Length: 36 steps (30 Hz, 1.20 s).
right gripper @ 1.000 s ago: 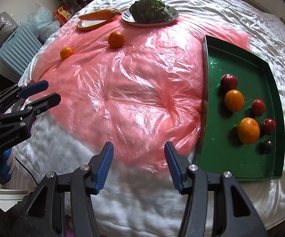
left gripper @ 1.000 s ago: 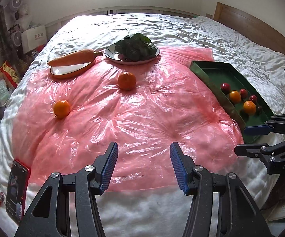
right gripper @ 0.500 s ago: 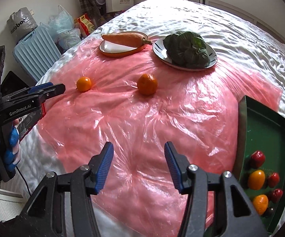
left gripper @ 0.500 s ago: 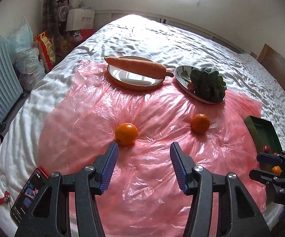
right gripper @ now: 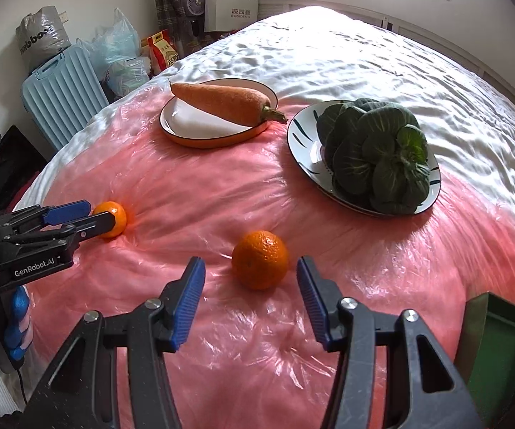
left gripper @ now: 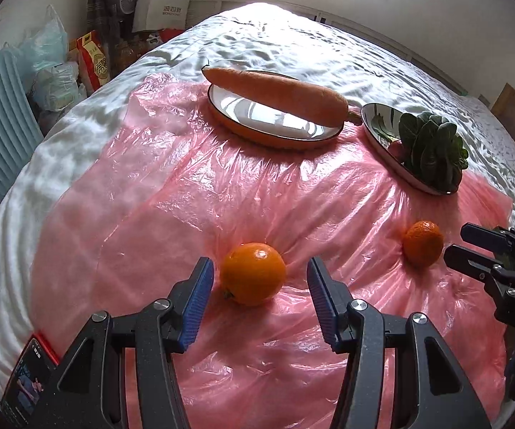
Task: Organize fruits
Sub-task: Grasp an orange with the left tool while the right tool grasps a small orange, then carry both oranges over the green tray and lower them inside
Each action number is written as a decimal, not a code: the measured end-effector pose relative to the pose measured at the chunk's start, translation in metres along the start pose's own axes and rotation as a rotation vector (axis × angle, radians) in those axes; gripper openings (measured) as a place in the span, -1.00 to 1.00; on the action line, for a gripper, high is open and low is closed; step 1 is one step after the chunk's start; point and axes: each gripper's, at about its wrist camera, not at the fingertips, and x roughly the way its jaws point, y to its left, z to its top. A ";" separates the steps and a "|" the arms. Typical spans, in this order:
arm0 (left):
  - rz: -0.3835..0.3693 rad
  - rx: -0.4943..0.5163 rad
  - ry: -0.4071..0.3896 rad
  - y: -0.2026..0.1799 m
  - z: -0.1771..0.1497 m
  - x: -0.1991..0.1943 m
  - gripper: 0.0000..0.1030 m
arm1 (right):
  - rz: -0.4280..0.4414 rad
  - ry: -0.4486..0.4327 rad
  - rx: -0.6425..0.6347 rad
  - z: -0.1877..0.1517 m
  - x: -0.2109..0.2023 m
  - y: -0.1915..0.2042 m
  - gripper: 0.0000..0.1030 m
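A smooth orange [left gripper: 253, 273] lies on the pink plastic sheet [left gripper: 221, 196], between the open blue pads of my left gripper [left gripper: 260, 282], not touched. It also shows in the right wrist view [right gripper: 111, 218]. A rougher mandarin [right gripper: 260, 259] lies just ahead of my open right gripper [right gripper: 250, 287]; it shows in the left wrist view [left gripper: 422, 248] next to the right gripper [left gripper: 455, 241]. The left gripper [right gripper: 94, 215] shows at the left of the right wrist view. A corner of the green tray [right gripper: 500, 343] shows at the lower right.
An orange-rimmed plate [right gripper: 200, 132] holds a carrot [right gripper: 221, 103]. A patterned plate [right gripper: 303, 146] holds a leafy green vegetable [right gripper: 375, 153]. A phone [left gripper: 25, 379] lies at the bed's near left edge. A blue suitcase [right gripper: 60, 96] and bags stand beside the bed.
Both grippers have moved forward across the bed toward the loose fruits. The smooth orange now lies between the left pads, and the mandarin just ahead of the right pads. Both stay open.
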 end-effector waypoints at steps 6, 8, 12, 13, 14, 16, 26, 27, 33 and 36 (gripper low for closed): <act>0.003 0.002 0.016 0.000 -0.001 0.011 -0.07 | -0.016 0.049 -0.005 0.005 0.027 -0.004 0.93; 0.001 0.001 0.019 0.001 -0.001 0.013 -0.08 | -0.016 0.065 -0.009 0.006 0.036 -0.004 0.88; -0.002 -0.001 0.030 0.002 -0.001 0.018 -0.17 | -0.010 0.092 -0.012 0.006 0.047 -0.004 0.59; -0.004 -0.006 0.033 0.003 -0.001 0.019 -0.18 | -0.010 0.094 -0.015 0.007 0.048 -0.003 0.58; -0.003 -0.009 0.035 0.004 -0.001 0.020 -0.23 | -0.008 0.094 -0.016 0.007 0.049 -0.002 0.58; -0.007 -0.016 0.039 0.007 -0.002 0.022 -0.29 | -0.002 0.093 -0.012 0.008 0.049 -0.004 0.56; -0.013 -0.010 0.025 0.008 -0.002 0.015 -0.30 | 0.019 0.077 0.020 0.008 0.043 -0.007 0.52; -0.013 -0.008 0.023 0.007 -0.002 0.014 -0.30 | 0.022 0.071 0.026 0.008 0.040 -0.008 0.52; -0.011 0.008 0.008 0.005 -0.002 0.002 -0.30 | 0.031 0.039 0.054 0.008 0.025 -0.008 0.51; -0.007 0.012 0.002 0.004 -0.002 -0.003 -0.30 | 0.035 0.025 0.059 0.008 0.017 -0.005 0.51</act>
